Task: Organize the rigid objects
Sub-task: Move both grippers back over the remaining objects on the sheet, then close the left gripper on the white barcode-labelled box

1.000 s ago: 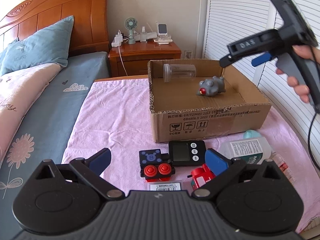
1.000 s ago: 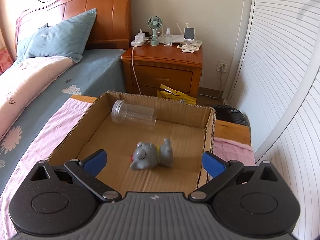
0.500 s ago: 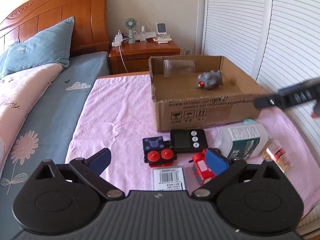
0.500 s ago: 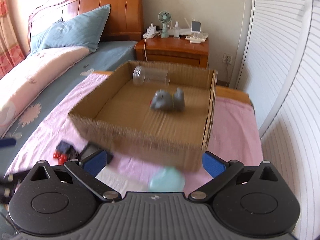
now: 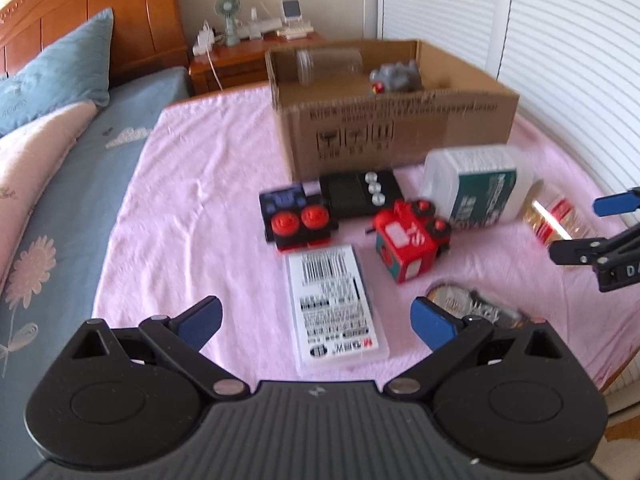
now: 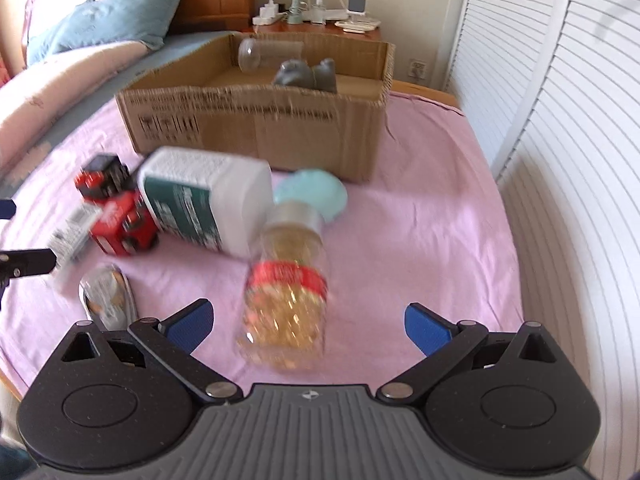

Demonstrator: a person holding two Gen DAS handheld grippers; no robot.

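Both of my grippers are spread wide and holding nothing. My right gripper point(image 6: 308, 326) hangs low over the pink cloth point(image 6: 420, 216), and the clear bottle of yellow capsules point(image 6: 286, 292) lies on its side right between the blue pads, base toward me, cap pointing away. It sits closer to the left pad point(image 6: 190, 324) than the right one, not touching either as far as I can tell, since the shot is blurry. Just past it the big white bottle with the green label point(image 6: 208, 204) lies on its side, with a teal round thing point(image 6: 316, 194) beside it.

My left gripper point(image 5: 316, 320) is over the flat white box with the barcode label point(image 5: 334, 300), which lies between its pads, nearer end just short of them. Further out sit the red toy block point(image 5: 406, 242), the black-and-red toy point(image 5: 296, 220) and the black timer point(image 5: 358, 192). A round tin point(image 5: 452, 300) is just beyond my right pad.

The cardboard box point(image 5: 400, 124) stands at the far side of the cloth with a clear jar point(image 5: 328, 65) and a grey toy point(image 5: 394, 76) inside.
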